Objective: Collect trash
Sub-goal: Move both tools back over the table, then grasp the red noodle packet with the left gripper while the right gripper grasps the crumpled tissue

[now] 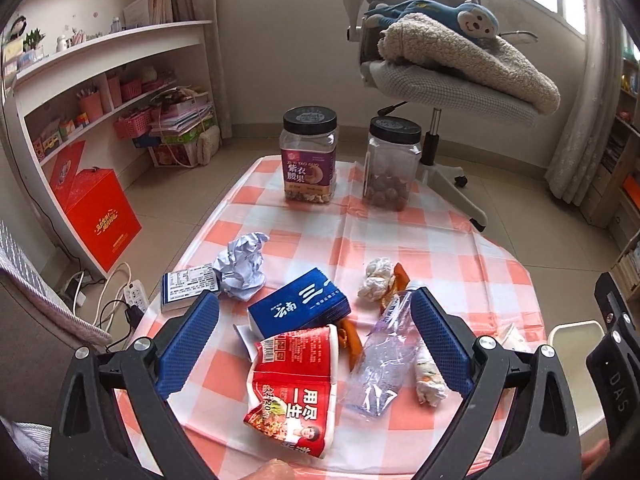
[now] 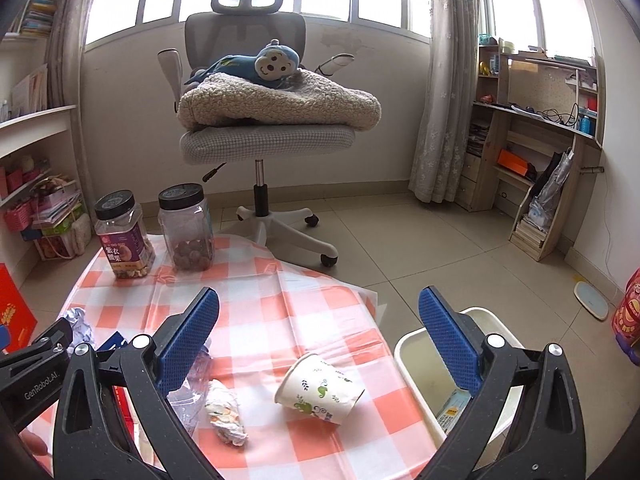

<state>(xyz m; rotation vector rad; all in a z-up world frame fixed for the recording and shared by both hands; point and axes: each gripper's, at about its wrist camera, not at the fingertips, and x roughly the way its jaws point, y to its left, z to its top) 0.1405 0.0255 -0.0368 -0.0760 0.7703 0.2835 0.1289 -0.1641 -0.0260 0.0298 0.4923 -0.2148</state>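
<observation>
- Right wrist view: paper cup (image 2: 320,388) on its side on checked tablecloth (image 2: 288,304), near table's right edge, just beside white bin (image 2: 416,356).
- Likely light, thin-walled, easily crushed; best pinched across the open rim or mid-body, gently.
- Right gripper (image 2: 318,344) above cup, jaws spread wide, nothing held.
- Crumpled tissue (image 2: 226,412) just left of cup; soft, compressible.
- Left wrist view: left gripper (image 1: 316,340) spread, empty, over red noodle wrapper (image 1: 296,392), flattened clear bottle (image 1: 380,368), blue carton (image 1: 300,308), paper ball (image 1: 242,266).
- Bottle probably slick and springy; wrapper floppy.
- Two lidded jars (image 1: 310,156) at far end, apparently not trash.
- Bin interior mostly hidden behind right finger; one packet (image 2: 452,408) partly visible inside.
</observation>
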